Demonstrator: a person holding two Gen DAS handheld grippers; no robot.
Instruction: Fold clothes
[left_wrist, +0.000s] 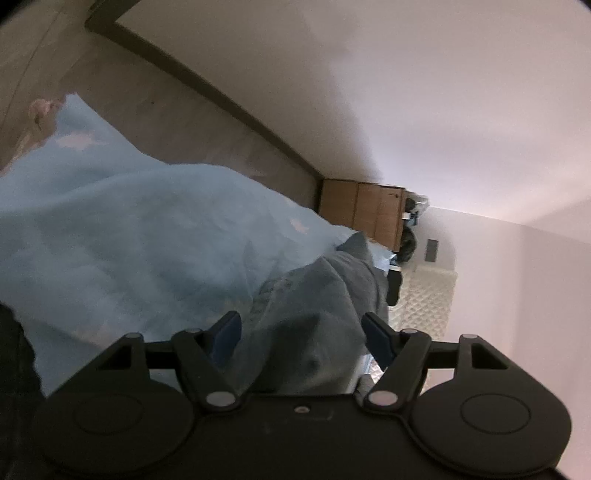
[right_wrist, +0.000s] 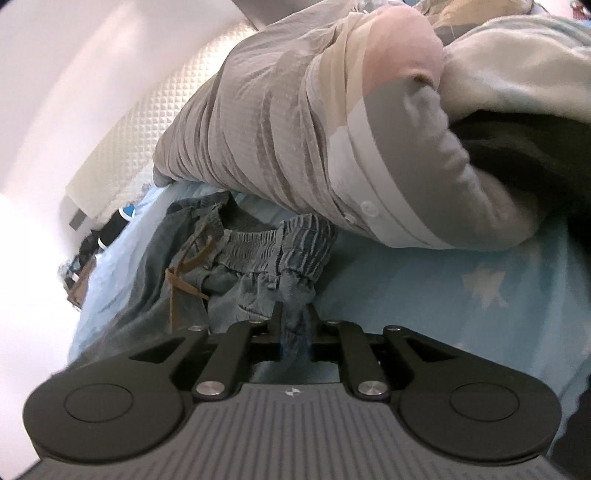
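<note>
Nearest my right lens, the right gripper (right_wrist: 294, 325) has its fingers drawn nearly together, pinching a fold of the blue-grey trousers (right_wrist: 236, 266). I hold that fold near the elastic waistband (right_wrist: 273, 240), at 12 o'clock from the fingers, because I judge the waist edge gives the firmest line to lift and square the garment.

The brown drawstring (right_wrist: 181, 280) trails loose at 10 o'clock. It could snag in a fold.

The trousers lie crumpled on the light blue bedsheet (right_wrist: 443, 288), which serves as my folding surface. A heap of other clothes (right_wrist: 280, 122) rests at 12 o'clock, touching the waistband's far side. I judge this crowds the working space.

My left gripper (left_wrist: 301, 332) stands with its fingers well apart. Grey-blue cloth (left_wrist: 314, 325) bunches between them and drapes toward the camera, but I see neither pad pressing on it. I judge this hand is positioned to take a second grip so both ends can be pulled taut. Whether this cloth is the same garment, I cannot tell.

The left view is tilted, with a wooden cabinet (left_wrist: 360, 208) at 1 o'clock beyond the bed.

Folding appears barely begun.
</note>
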